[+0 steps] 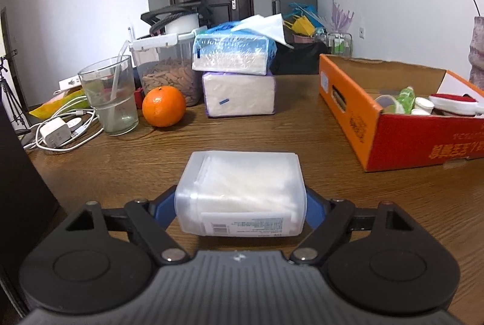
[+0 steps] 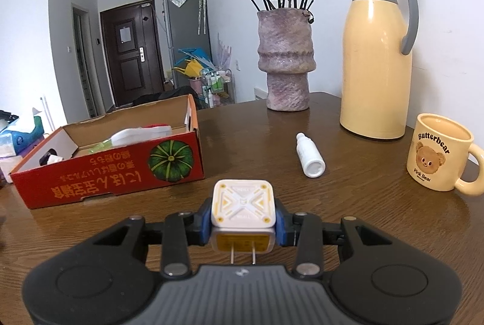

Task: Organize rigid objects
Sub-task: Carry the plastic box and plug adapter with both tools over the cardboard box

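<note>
A translucent plastic box of white cotton pads lies low over the wooden table, label end toward the camera. My left gripper is shut on it, the blue pads pressing both of its sides. In the right wrist view my right gripper is shut on a white square charger plug, prongs pointing back at the camera. The orange-red cardboard box with several small items inside sits to the left gripper's front right. In the right wrist view this cardboard box is at front left.
An orange, a glass of water, a lidded food container, stacked tissue packs and white cables crowd the far left. A small white bottle, mug, thermos jug and vase stand at right.
</note>
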The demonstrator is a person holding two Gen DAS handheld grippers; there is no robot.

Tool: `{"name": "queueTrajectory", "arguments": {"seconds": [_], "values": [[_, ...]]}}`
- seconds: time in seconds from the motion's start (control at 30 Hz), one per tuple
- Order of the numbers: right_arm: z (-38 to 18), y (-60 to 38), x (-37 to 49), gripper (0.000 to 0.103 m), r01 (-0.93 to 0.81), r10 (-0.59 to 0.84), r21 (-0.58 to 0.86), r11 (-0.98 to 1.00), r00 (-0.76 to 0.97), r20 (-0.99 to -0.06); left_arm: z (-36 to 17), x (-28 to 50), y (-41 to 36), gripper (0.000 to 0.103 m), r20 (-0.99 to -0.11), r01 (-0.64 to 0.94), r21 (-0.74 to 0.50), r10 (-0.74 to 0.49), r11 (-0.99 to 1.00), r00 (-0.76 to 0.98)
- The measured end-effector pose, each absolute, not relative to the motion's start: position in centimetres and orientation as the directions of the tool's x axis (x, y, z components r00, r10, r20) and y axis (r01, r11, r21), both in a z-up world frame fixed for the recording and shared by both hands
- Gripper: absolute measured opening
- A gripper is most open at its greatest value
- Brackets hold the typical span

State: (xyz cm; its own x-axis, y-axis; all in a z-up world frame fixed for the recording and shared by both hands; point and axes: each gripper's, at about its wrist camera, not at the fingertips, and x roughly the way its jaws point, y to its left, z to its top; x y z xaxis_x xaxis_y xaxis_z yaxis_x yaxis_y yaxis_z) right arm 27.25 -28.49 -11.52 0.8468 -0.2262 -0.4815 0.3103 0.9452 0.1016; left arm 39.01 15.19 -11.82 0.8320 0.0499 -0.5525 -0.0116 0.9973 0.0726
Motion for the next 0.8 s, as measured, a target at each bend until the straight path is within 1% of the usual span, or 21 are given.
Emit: {"name": "queueTrajectory", "arguments": {"seconds": [0.4,0.53,0.8], "values": [[-11.0,-28.1,26.5,0.038,0.262,-0.173,0.135,0.956,0.871,-0.46,-9.8,34.7,12.4,0.083,-0.497,0.0,-0.009,-0.004,1.0,0.868],[-10.9,-27.7,26.4,0.038,0.235,-0.148,0.14,0.962,0.878,-0.456,-9.1,33.3,11.1,0.083,-0.467,0.013,-0.016,-0.018,1.0,0.884],[-10.6,-26.9,26.4,0.038,0.173,-0.088,0.152,0.973,0.889,-0.448,-8.4,32.1,8.2,0.083,-0.443,0.029,-0.033,-0.041,0.999,0.896]]}}
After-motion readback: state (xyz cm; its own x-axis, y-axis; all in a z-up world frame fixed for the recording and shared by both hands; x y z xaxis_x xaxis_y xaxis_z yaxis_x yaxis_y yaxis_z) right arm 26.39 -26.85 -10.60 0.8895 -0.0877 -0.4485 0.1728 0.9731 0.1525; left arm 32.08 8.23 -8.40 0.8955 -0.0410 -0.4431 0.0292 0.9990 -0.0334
